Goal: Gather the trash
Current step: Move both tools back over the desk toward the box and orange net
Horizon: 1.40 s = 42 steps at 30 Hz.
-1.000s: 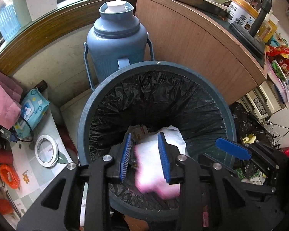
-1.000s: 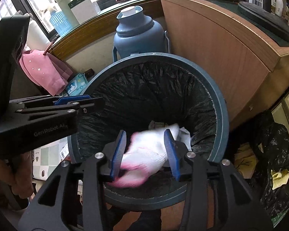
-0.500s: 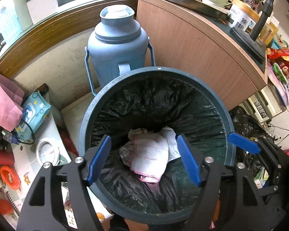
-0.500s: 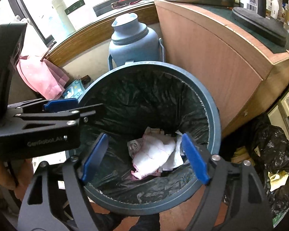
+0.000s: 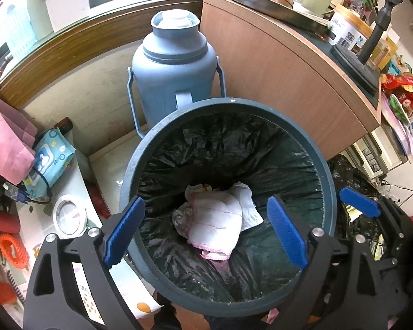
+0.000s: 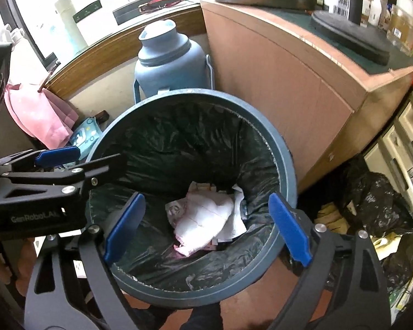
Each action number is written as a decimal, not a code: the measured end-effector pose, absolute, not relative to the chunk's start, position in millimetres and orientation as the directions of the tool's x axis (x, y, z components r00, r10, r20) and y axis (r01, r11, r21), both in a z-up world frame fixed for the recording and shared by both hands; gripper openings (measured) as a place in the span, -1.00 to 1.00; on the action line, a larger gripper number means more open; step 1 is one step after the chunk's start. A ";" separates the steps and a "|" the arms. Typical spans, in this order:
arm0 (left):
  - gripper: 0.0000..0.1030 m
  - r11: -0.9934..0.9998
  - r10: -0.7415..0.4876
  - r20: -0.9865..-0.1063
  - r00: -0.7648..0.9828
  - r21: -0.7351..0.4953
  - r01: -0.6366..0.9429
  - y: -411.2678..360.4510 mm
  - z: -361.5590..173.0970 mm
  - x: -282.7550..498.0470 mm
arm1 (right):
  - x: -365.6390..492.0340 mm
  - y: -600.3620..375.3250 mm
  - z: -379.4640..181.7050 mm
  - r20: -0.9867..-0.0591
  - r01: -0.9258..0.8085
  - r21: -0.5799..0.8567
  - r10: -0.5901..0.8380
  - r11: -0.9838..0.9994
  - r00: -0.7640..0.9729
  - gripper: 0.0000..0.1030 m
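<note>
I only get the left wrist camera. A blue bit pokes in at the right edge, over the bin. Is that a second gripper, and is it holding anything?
Observer: Yes, that is the right gripper. Its jaws are opening with nothing between them. The white and pink cloth lies loose in the bin below.
Operator: And what does my own gripper look like from over there?
Observer: The left gripper shows side on at the bin's left rim, with pale lettering printed on its black body. Its jaws are opening too, with nothing between them.
</note>
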<state>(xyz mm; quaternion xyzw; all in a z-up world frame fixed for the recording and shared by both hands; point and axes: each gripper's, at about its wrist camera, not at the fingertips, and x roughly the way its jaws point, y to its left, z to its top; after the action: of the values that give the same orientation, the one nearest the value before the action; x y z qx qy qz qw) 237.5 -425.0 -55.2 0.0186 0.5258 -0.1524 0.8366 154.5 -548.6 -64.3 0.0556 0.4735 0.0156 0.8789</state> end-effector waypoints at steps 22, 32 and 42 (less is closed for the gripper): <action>0.72 0.979 -0.205 -0.862 0.464 -0.176 0.106 -282.4 -37.1 212.6 | 155.5 -425.4 -42.4 -0.805 -0.119 0.092 0.145 0.989 0.575 0.78; 0.72 0.980 -0.162 -0.869 0.467 -0.198 -0.028 -169.8 -46.2 184.2 | 148.3 -329.2 -53.1 -0.822 -0.210 0.119 0.215 0.970 0.527 0.78; 0.72 0.971 -0.168 -0.894 0.416 -0.223 -0.088 -88.9 -79.0 158.3 | 126.6 -260.0 -85.9 -0.863 -0.194 0.143 0.218 0.971 0.455 0.78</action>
<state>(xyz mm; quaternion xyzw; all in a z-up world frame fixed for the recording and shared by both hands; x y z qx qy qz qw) 158.3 -88.9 -79.0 -0.1184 0.5396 -0.0238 0.8332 126.6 -260.0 -85.9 0.0121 0.5078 0.1207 0.8529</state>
